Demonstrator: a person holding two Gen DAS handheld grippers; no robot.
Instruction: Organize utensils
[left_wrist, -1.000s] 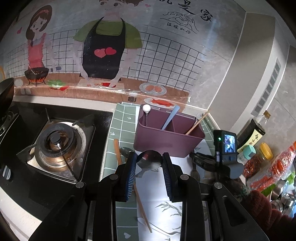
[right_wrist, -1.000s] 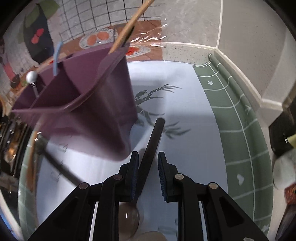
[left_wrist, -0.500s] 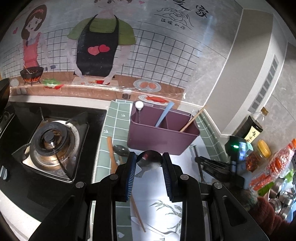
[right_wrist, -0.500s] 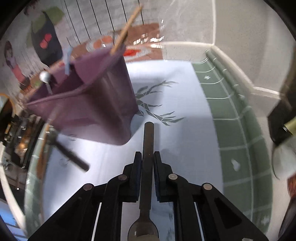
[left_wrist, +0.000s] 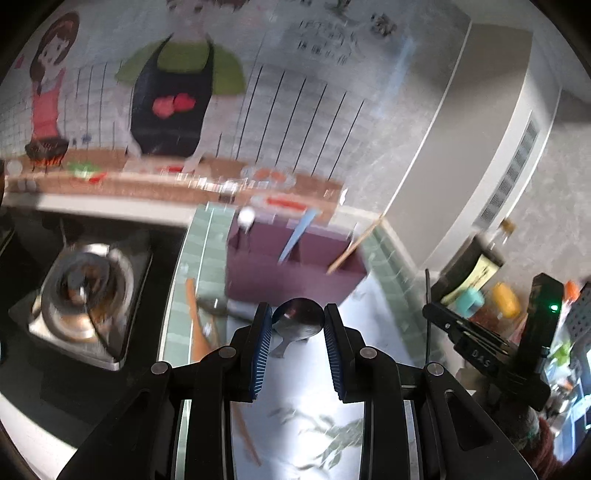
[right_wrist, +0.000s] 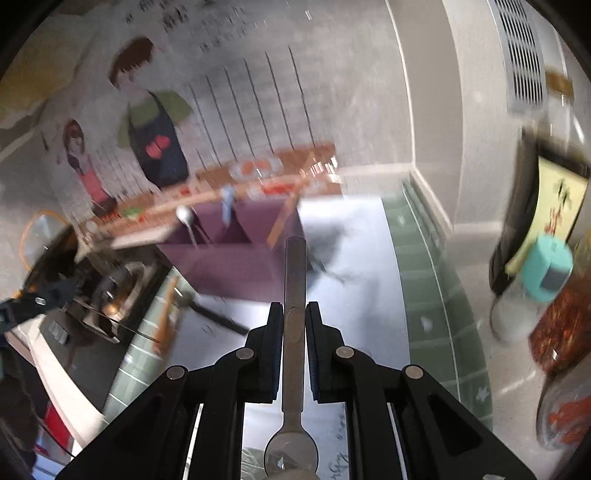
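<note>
My right gripper (right_wrist: 294, 314) is shut on the handle of a metal spoon (right_wrist: 294, 280); the handle points forward toward the purple utensil holder (right_wrist: 229, 266), the bowl lies back between the arms. It is lifted off the mat. My left gripper (left_wrist: 298, 320) holds a dark metal ladle bowl (left_wrist: 298, 323) between its blue pads. The purple holder (left_wrist: 291, 275) holds a white-knobbed utensil, a blue one and a wooden stick. The right gripper also shows at the right of the left wrist view (left_wrist: 480, 339).
A wooden spatula (left_wrist: 195, 325) and a dark-handled spoon (right_wrist: 214, 314) lie on the mat left of the holder. A gas stove (left_wrist: 85, 295) is at the left. Sauce bottles and jars (right_wrist: 543, 266) stand at the right. The backsplash wall is behind.
My right gripper has closed on the spoon handle and lifted it from the mat, tilting upward. My left gripper has risen and pulled back a little, still holding the ladle.
</note>
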